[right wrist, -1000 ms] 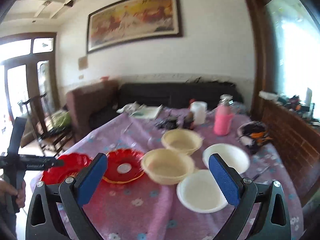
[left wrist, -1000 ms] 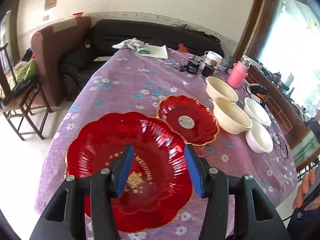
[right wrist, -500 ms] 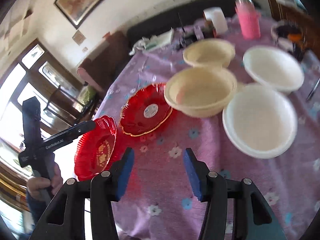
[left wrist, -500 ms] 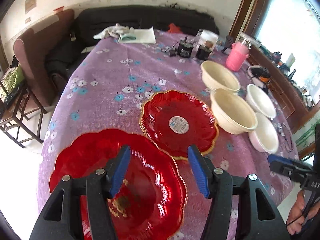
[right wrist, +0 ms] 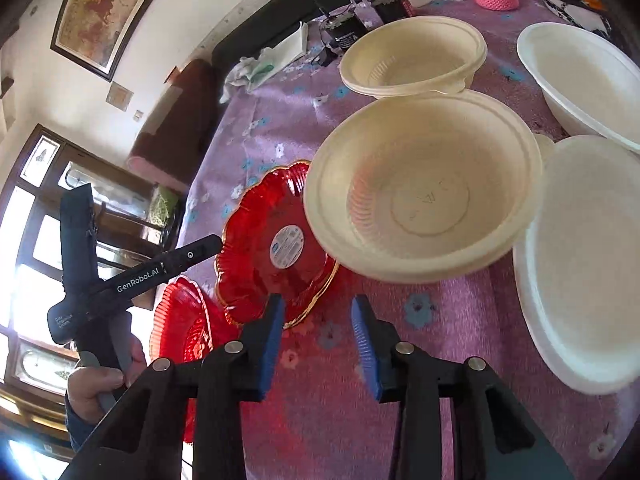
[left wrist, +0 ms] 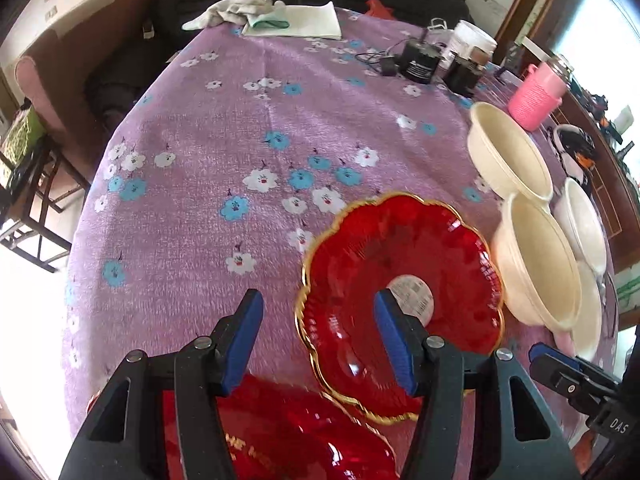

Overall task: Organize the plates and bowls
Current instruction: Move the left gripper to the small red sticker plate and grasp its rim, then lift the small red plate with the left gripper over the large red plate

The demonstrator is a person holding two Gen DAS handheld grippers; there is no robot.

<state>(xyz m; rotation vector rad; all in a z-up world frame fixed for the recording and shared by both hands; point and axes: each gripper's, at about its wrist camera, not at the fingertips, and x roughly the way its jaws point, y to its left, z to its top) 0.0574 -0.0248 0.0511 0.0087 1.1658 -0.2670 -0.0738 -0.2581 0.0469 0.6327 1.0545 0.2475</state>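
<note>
- On the near edge of the purple flowered tablecloth [left wrist: 200, 160], the large red plate [left wrist: 288, 440] lies beneath the left gripper [left wrist: 318, 338], whose blue pads are spread apart, grasping nothing.
- Just beyond it sits the small red plate [left wrist: 400, 280] with a gold rim and a round label, its near rim between the left gripper's fingers from this view.
- Toward the right edge, the near cream bowl [right wrist: 424, 188] overlaps the small red plate's rim; the far cream bowl [right wrist: 414, 54] and two white bowls [right wrist: 580, 256] stand alongside.
- The right gripper [right wrist: 318, 328] hovers over bare cloth, released and empty.
</note>
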